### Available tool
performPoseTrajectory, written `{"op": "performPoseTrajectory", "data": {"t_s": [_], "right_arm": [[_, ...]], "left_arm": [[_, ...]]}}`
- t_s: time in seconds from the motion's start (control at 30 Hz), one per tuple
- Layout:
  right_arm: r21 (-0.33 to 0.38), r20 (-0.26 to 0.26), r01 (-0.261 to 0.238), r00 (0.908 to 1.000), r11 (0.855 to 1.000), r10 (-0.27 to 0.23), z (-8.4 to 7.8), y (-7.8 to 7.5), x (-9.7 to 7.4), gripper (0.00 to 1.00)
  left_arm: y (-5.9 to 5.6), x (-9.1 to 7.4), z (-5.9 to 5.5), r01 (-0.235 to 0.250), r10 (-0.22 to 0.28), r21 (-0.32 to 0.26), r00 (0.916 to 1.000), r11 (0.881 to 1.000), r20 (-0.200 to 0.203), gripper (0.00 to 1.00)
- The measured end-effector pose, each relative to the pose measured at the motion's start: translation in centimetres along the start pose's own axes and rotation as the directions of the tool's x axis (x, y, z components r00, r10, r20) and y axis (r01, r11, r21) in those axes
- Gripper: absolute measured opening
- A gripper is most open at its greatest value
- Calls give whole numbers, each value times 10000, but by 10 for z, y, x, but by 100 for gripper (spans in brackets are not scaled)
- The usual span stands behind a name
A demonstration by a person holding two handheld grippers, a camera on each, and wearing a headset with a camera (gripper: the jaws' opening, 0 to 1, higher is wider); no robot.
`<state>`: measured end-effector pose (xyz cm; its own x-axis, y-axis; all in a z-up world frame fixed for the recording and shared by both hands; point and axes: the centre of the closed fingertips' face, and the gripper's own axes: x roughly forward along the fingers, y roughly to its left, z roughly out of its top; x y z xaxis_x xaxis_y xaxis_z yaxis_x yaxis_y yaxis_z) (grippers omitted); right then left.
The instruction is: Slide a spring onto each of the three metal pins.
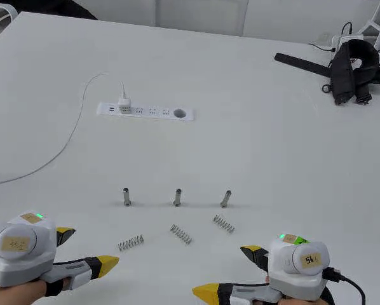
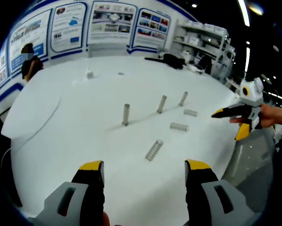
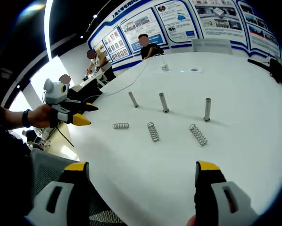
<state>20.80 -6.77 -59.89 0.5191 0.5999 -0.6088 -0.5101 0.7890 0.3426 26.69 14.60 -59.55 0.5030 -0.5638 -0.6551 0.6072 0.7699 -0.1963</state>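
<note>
Three short metal pins stand upright in a row on the white table: left pin (image 1: 126,196), middle pin (image 1: 177,197), right pin (image 1: 225,199). In front of each lies a loose spring: left spring (image 1: 131,243), middle spring (image 1: 181,234), right spring (image 1: 223,223). My left gripper (image 1: 87,249) rests open at the near left, its jaws empty. At the near right my right gripper (image 1: 228,272) is also open and empty. The left gripper view has the nearest spring (image 2: 154,149) ahead of my open jaws. The right gripper view has the springs (image 3: 153,131) before the pins (image 3: 163,102).
A white power strip (image 1: 145,112) with a plugged charger and a trailing cable (image 1: 69,143) lies beyond the pins. Black straps (image 1: 352,63) lie at the far right. Two people (image 3: 148,47) sit past the table's far end. The near table edge runs under both grippers.
</note>
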Motion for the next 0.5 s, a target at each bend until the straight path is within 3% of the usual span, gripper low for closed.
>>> {"op": "performPoseTrajectory", "data": {"t_s": [0.2, 0.5], "right_arm": [[44, -87, -60, 9999, 10000, 61, -4, 2, 1, 94], [47, -147, -133, 9998, 9999, 134, -7, 4, 3, 94]], "left_arm": [[-8, -1, -13, 114, -115, -66, 9998, 9999, -177, 72], [-11, 0, -16, 209, -206, 93, 9992, 9997, -336, 72]]}}
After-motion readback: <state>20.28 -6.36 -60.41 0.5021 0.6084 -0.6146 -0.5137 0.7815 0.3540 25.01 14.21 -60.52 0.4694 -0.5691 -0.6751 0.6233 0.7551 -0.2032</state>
